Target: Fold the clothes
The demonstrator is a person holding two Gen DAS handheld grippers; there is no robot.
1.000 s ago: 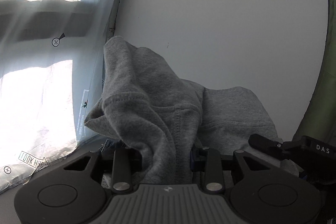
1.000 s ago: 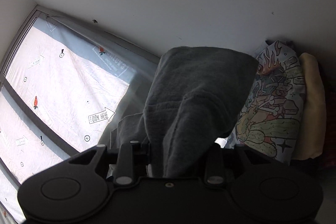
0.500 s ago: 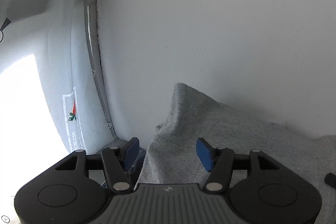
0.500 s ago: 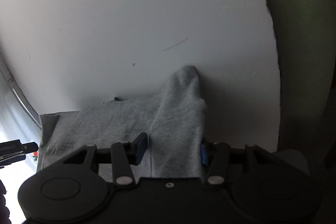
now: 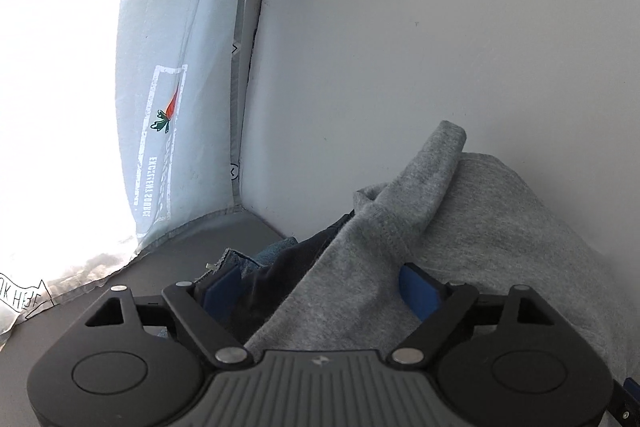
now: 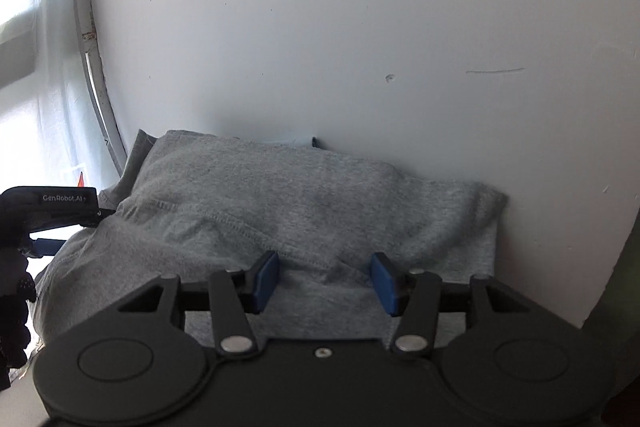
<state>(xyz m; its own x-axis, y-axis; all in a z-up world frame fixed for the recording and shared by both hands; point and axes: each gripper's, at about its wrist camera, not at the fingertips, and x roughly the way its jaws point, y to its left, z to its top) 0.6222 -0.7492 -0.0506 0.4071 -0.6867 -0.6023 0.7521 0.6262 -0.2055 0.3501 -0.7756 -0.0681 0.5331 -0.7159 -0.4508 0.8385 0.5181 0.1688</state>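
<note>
A grey sweatshirt point(image 6: 304, 199) lies folded in a low heap against the white wall point(image 6: 360, 27). In the left wrist view its cuffed edge point(image 5: 424, 179) sticks up by the wall. My left gripper point(image 5: 320, 291) sits low over the garment's left end. Its jaws are opening, with loose grey cloth point(image 5: 352, 267) between the blue pads point(image 5: 418, 291) and no pad pressing on it. My right gripper point(image 6: 326, 281) stands open over the garment's near edge, its pads point(image 6: 266, 281) clear of the cloth. The left gripper point(image 6: 68, 203) also shows at the left in the right wrist view.
Dark blue denim point(image 5: 272, 259) peeks out from under the grey garment. A bright window covered in printed film point(image 5: 160, 107) meets the wall at the left corner. A grey ledge point(image 5: 192, 247) runs below it. A gloved hand point(image 6: 12, 267) is at the left edge, a dark green drape point(image 6: 624, 267) at the right.
A second ago both grippers held the grey garment up, shut on it. Both came down to the wall, opened and let go, and the garment now rests in a heap.
</note>
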